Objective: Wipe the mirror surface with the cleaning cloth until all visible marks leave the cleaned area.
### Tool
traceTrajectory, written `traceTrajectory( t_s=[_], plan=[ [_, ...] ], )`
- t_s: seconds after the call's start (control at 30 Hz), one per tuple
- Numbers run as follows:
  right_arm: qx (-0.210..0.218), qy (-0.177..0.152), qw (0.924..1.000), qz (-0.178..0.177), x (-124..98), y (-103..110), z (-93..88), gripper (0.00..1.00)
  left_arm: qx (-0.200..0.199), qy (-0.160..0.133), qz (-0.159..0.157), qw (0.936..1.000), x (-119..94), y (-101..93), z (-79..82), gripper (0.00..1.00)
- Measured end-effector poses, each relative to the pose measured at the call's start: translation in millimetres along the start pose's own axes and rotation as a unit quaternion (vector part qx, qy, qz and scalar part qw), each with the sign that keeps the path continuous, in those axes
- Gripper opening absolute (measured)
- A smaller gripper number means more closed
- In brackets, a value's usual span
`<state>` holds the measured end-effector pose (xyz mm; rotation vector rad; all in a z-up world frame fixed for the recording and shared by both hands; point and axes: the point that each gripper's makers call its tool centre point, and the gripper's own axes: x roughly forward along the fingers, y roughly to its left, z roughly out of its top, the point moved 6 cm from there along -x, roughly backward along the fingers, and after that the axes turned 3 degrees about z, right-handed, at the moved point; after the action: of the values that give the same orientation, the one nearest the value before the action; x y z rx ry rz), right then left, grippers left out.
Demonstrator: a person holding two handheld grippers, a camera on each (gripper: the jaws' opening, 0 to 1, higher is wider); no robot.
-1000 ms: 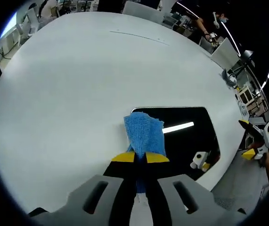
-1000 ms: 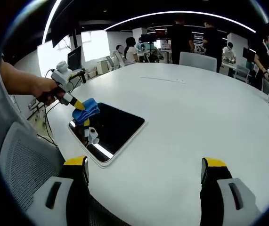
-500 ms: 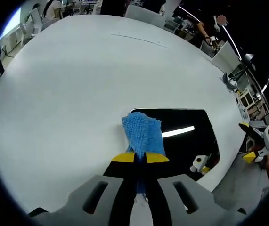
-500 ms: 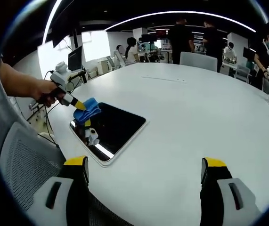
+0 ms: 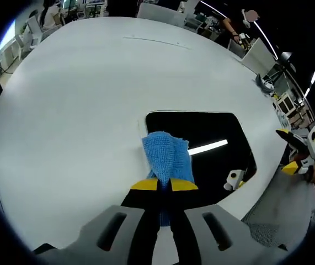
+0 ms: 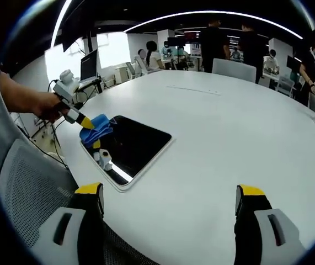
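Legible markings: none.
No text, label, brand, number or sign can be read in either view.

Cleaning cloth (image 5: 167, 159): blue, coarse woven textile. Mirror (image 5: 212, 149): dark, glossy, reflective. Table (image 5: 74, 99): white, smooth, matt.

A wide white surface (image 5: 74, 99) with a rounded outline is seen in both views. A dark mirror (image 5: 218, 132) with rounded corners and a pale rim is laid flat on it, close to the surface's near edge. A blue cleaning cloth (image 5: 167, 159) is rested on the mirror's corner, overlapping its rim. A faint thin line (image 6: 193, 90) is marked on the surface far from the mirror
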<state>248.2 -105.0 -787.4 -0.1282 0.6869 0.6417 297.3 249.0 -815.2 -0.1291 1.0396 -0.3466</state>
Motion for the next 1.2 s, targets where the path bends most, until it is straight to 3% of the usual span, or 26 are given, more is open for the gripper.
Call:
traceTrajectory(
  t_s=[0.77, 1.2],
  plan=[
    [-0.001, -0.006, 1.0, 0.006, 0.8, 1.7, 1.6, 0.98, -0.046, 0.011, -0.016, 0.9987, -10.8, 1.8, -18.1, 0.02],
    [0.001, -0.013, 0.9999, 0.004, -0.6, 0.4, 2.7, 0.98, -0.036, 0.005, -0.012, 0.9993, -11.3, -1.4, -19.5, 0.02]
  ],
)
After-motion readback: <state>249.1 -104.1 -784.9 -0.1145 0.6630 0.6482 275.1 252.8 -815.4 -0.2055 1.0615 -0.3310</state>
